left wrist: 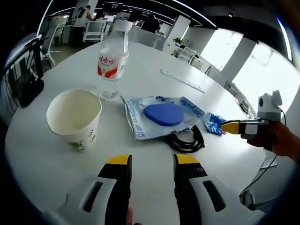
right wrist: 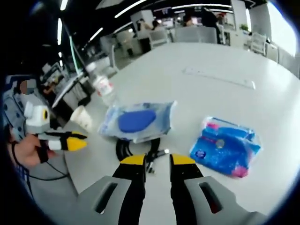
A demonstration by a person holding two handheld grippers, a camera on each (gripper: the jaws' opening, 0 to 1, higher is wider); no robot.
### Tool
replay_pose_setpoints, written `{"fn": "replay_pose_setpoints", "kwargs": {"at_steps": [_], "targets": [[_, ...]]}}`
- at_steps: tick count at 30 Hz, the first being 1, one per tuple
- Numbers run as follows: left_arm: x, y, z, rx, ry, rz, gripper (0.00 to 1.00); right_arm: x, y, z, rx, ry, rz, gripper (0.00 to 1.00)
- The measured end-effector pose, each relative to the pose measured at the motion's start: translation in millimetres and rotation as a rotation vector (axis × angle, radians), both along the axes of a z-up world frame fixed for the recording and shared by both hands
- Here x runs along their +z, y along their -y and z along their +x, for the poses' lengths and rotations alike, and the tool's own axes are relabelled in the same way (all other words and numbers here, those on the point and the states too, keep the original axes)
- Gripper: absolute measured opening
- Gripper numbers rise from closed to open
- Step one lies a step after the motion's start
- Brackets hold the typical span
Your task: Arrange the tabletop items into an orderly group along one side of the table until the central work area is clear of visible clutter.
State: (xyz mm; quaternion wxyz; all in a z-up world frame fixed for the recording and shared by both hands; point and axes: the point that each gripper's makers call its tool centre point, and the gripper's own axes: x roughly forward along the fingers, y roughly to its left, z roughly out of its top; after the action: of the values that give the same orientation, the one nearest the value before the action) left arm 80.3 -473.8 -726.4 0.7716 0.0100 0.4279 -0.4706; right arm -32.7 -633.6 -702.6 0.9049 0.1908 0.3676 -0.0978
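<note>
Blue wipes pack (left wrist: 161, 116) and black cable (left wrist: 187, 140) lie just ahead of both open, empty tongs (left wrist: 152, 165) (right wrist: 153, 161).

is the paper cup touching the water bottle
Apart. The left gripper view shows bare white table between the paper cup and the water bottle.

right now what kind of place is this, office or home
Most likely an open-plan office. A big round white table stands among rows of desks with office chairs, long ceiling strip lights run overhead, and people sit working in the background.
</note>
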Motion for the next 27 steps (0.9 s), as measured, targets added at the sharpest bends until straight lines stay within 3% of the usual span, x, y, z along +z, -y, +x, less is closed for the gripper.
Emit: {"fn": "replay_pose_setpoints", "kwargs": {"at_steps": [11,18,27], "targets": [[-12.8,4.9,10.0,0.105,-0.066,-0.013,0.33,-7.8,5.6,14.7,0.001,-0.013,0.025,0.19],[-14.8,8.8,9.5,0.126,-0.082,-0.028,0.33,-15.5,15.8,20.9,-0.028,-0.013,0.066,0.19],[-13.5,11.3,10.3,0.156,-0.1,-0.042,0.33,-28.2,7.9,25.8,-0.015,-0.026,0.096,0.21]]}}
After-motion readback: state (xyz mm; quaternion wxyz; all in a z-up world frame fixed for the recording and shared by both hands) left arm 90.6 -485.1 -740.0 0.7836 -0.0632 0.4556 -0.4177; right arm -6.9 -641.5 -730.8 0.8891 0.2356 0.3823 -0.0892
